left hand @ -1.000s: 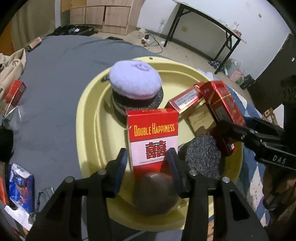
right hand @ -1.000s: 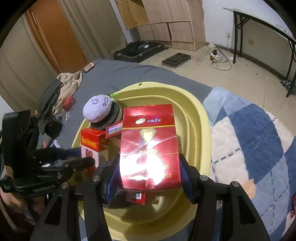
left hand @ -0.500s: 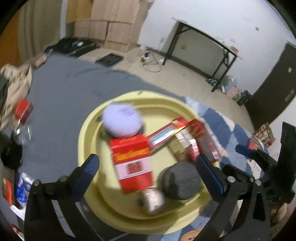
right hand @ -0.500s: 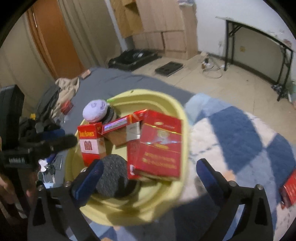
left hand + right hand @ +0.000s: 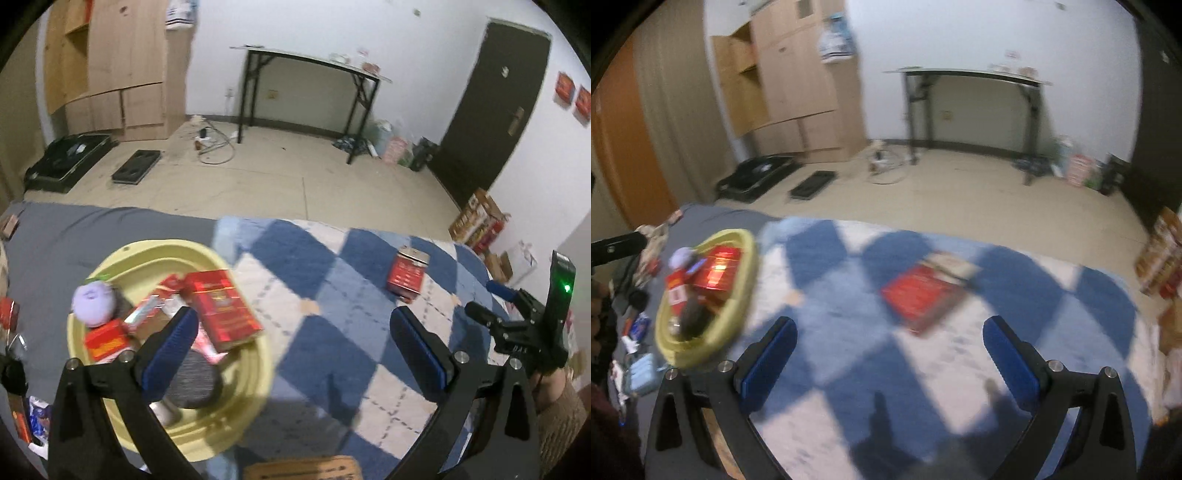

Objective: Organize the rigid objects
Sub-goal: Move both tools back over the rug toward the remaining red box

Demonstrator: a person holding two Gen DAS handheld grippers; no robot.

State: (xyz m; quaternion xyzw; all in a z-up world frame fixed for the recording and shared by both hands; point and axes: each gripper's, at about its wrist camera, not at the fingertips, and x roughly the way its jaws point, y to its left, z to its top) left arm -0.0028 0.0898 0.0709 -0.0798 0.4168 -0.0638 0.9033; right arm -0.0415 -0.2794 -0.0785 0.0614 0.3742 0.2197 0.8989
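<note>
1. I am holding my left gripper (image 5: 291,345) over the bed; its jaws are standing wide apart and have just been opening, with nothing between them.
2. My right gripper (image 5: 890,350) is hanging the same way — jaws spread and just opened, gripping nothing.
3. The yellow basin (image 5: 255,373) is sitting where the grey sheet (image 5: 55,243) meets the blue-and-white checked blanket (image 5: 332,369), crowded with a large red box (image 5: 221,310), a smaller red pack (image 5: 107,338), a purple plush (image 5: 92,302) and a dark grey pad (image 5: 194,380).
4. One red carton (image 5: 406,271) is lying alone on the blanket toward its far right corner, well apart from the basin.
5. Between basin and carton the blanket is lying open.
6. Beyond the bed's far edge a beige floor (image 5: 295,177) is running to a black-legged table (image 5: 314,81) — beside it, a dark door (image 5: 495,107).
</note>
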